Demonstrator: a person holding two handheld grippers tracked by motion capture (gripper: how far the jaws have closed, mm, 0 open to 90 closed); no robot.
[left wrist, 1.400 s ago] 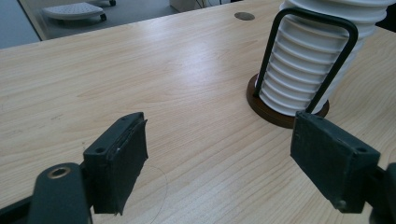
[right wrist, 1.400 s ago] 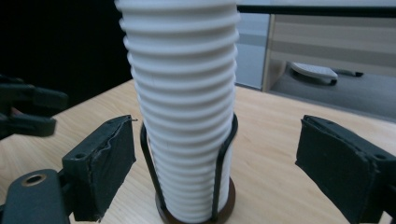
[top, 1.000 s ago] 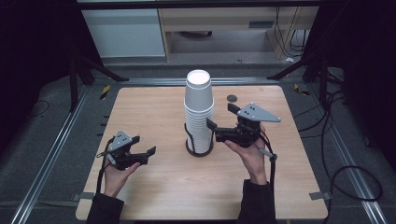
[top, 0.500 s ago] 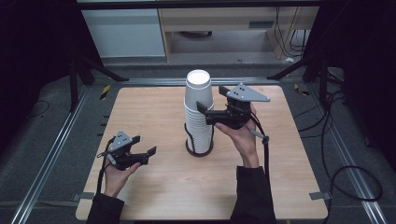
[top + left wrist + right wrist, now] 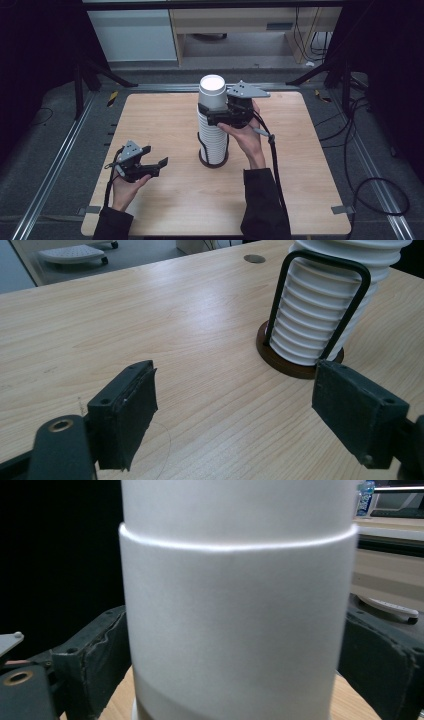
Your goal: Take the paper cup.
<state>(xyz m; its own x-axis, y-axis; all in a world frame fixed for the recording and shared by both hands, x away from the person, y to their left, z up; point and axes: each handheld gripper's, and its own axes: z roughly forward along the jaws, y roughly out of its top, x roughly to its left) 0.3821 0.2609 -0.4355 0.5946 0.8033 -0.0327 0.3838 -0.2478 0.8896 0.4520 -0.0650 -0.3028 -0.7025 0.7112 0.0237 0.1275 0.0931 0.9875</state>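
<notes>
While the left tongs (image 5: 156, 166) hover low over the near left part of the desk (image 5: 150, 120), their jaws stand wide apart with nothing between them; the left gripper view looks along those jaws across bare wood towards the foot of the cup stack (image 5: 325, 305). That stack (image 5: 213, 125) stands upright near the middle of the desk on a dark round base (image 5: 295, 367), with a black wire loop (image 5: 320, 300) rising up its side from the base. At the top of the stack sits the uppermost cup (image 5: 212, 92), its flat white bottom facing up.

To the right of the stack, the right tongs (image 5: 212, 116) are held high, level with the upper cups, with the hand (image 5: 245, 132) behind them. Their jaws reach around the stack just under the top cup. From the right gripper view, the white cup wall (image 5: 235, 610) stands between the two black jaws, one on each side; the pads lie at or very close to the wall, and I cannot tell whether they press on it.
</notes>
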